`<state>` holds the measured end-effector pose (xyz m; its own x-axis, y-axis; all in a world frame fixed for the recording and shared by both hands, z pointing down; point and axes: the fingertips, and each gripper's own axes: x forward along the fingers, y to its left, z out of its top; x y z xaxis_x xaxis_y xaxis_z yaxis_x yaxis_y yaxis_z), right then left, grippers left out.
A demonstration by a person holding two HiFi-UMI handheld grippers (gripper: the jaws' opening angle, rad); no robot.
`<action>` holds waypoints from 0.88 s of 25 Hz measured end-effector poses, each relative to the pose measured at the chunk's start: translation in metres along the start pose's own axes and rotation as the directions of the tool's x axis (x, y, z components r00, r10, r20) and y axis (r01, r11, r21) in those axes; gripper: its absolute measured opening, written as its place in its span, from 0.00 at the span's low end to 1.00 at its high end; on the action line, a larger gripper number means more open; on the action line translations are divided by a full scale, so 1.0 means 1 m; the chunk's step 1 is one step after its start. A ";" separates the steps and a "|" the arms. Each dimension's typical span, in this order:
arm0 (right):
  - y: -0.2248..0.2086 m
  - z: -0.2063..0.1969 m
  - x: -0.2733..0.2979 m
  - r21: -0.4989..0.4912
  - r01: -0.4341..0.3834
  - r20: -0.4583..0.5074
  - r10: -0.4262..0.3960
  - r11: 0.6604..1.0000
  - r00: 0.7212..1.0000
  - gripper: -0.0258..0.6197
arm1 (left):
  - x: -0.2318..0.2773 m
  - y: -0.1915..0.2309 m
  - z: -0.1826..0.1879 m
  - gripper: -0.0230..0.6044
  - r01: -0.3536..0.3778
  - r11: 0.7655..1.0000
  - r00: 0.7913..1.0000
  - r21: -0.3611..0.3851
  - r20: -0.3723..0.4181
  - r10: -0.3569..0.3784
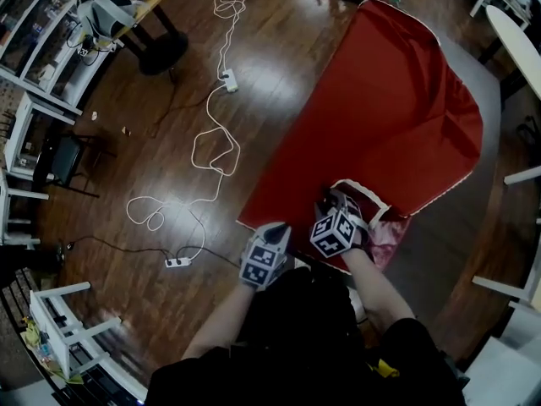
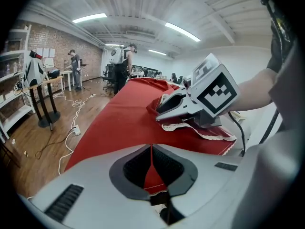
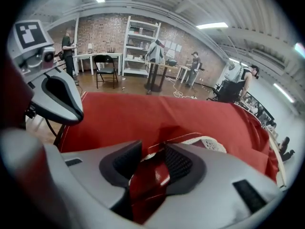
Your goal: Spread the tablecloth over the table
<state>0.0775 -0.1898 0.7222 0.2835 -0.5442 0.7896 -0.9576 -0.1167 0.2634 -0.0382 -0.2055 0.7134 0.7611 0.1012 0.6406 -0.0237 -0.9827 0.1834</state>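
A red tablecloth [image 1: 380,100] with white lace edging covers a long table that runs away from me to the upper right. Its near right corner is folded back, so the lace edge [image 1: 363,191] shows. My left gripper [image 1: 276,229] is at the near edge, shut on a thin fold of the tablecloth [image 2: 128,118]. To its right, my right gripper [image 1: 328,201] sits at the folded corner. Its jaws stand apart in the right gripper view [image 3: 155,156], with a bunched, shiny fold of the tablecloth [image 3: 143,113] lying between them. The left gripper view also shows the right gripper [image 2: 161,112].
White cables [image 1: 211,142] and a power strip [image 1: 228,80] lie on the wooden floor left of the table. A round stand [image 1: 144,7] and white shelves [image 1: 25,24] are at far left, with a black chair [image 1: 63,155]. White table legs [image 1: 524,176] stand at right. People [image 2: 75,68] stand far off.
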 end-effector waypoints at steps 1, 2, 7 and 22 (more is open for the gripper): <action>0.001 0.002 0.000 0.001 0.003 0.003 -0.003 1.000 1.000 0.28 | -0.001 0.001 0.001 0.06 0.001 1.000 1.000 -0.001 0.000 -0.001; 0.002 0.004 -0.001 0.000 0.005 0.006 -0.005 1.000 1.000 0.28 | -0.002 0.002 0.001 0.06 0.002 1.000 1.000 -0.001 0.000 -0.002; 0.000 0.015 -0.008 -0.034 0.017 0.038 -0.016 0.999 0.999 0.28 | 0.001 0.002 0.005 0.06 0.003 1.000 1.000 0.015 0.004 -0.003; -0.135 -0.071 -0.146 0.432 0.307 0.099 -0.382 0.848 0.919 0.28 | 0.062 -0.065 0.132 0.15 0.135 0.917 0.979 0.375 0.090 -0.181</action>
<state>0.1692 -0.0354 0.6113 0.6216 -0.5373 0.5701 -0.7473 -0.6250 0.2258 0.0963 -0.1560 0.6424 0.8080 0.2633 0.5271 0.3244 -0.9456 -0.0249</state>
